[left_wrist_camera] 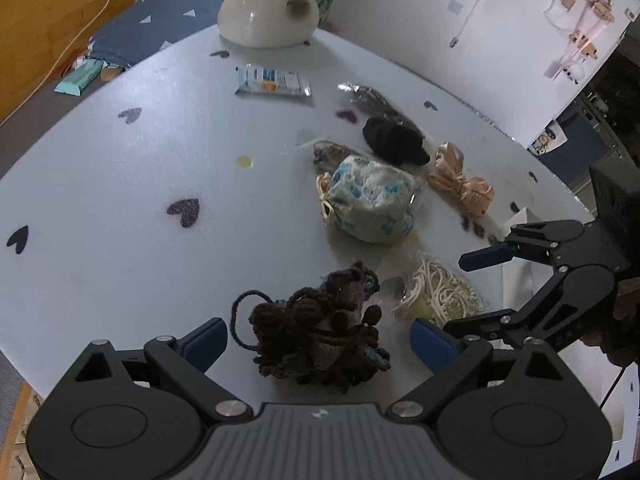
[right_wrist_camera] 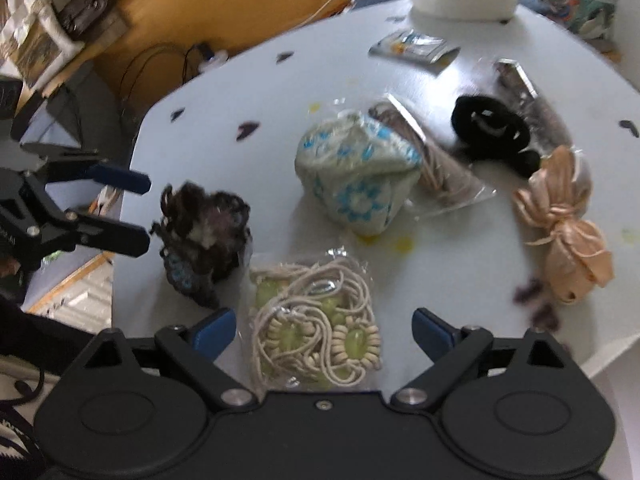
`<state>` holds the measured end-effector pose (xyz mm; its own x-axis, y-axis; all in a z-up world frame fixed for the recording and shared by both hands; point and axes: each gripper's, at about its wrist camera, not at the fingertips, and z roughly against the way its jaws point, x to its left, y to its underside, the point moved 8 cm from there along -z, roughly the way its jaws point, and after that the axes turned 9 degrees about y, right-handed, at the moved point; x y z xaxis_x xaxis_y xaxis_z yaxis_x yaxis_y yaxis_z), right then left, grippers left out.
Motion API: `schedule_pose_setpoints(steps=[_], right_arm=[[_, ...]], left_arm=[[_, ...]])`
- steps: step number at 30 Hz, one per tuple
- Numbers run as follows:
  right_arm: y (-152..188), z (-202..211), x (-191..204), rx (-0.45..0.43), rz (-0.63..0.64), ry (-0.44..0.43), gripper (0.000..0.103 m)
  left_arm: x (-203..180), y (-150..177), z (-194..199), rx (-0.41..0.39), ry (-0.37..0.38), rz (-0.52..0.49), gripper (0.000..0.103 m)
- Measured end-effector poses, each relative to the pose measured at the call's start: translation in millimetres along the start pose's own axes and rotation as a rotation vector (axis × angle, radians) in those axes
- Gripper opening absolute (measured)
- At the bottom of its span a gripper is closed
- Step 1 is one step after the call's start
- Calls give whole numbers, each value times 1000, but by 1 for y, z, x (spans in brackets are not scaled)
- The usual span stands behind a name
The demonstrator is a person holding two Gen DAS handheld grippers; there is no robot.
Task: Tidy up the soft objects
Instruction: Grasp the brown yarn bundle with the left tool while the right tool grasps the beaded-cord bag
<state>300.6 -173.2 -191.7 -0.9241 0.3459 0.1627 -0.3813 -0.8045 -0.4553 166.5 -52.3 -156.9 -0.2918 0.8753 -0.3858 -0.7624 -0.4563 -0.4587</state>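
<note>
A dark brown yarn bundle (left_wrist_camera: 320, 340) lies on the white table (left_wrist_camera: 120, 168) between the blue pads of my left gripper (left_wrist_camera: 320, 345), which is open and not pressing on it. A clear bag of cream cord with green beads (right_wrist_camera: 316, 328) lies between the pads of my right gripper (right_wrist_camera: 324, 333), also open. In the right wrist view the left gripper (right_wrist_camera: 146, 212) reaches in from the left beside the yarn bundle (right_wrist_camera: 204, 232). The right gripper (left_wrist_camera: 478, 290) shows at the right of the left wrist view, over the cord bag (left_wrist_camera: 438, 294).
Mid-table lie a blue-flowered pouch (left_wrist_camera: 372, 200), a black soft piece (left_wrist_camera: 394, 142), a peach satin bow (left_wrist_camera: 460, 184) and a brown packaged item (left_wrist_camera: 374, 100). Farther back are a tissue pack (left_wrist_camera: 272, 80) and a cream cat-shaped figure (left_wrist_camera: 268, 16). The table edge runs close on the right.
</note>
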Motion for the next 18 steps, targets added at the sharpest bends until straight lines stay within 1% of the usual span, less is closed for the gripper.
schedule_pose_setpoints(steps=[2, 4, 6, 10, 14, 18], right_arm=[[-1, -3, 0, 4, 1, -15, 95], [-2, -3, 1, 4, 9, -13, 91], [-1, -4, 5, 10, 26, -9, 82], [3, -8, 14, 10, 56, 47, 79], [3, -5, 15, 2, 10, 81, 70], [5, -1, 17, -5, -48, 101, 64]], left_arm=[[-2, 0, -7, 16, -4, -12, 97], [-5, 1, -15, 34, -6, -22, 96], [-6, 3, -22, 52, -12, -29, 93], [-3, 4, -31, 78, -34, -19, 88], [2, 3, -36, 86, -42, 5, 79], [5, 5, -41, 107, -43, 11, 75]])
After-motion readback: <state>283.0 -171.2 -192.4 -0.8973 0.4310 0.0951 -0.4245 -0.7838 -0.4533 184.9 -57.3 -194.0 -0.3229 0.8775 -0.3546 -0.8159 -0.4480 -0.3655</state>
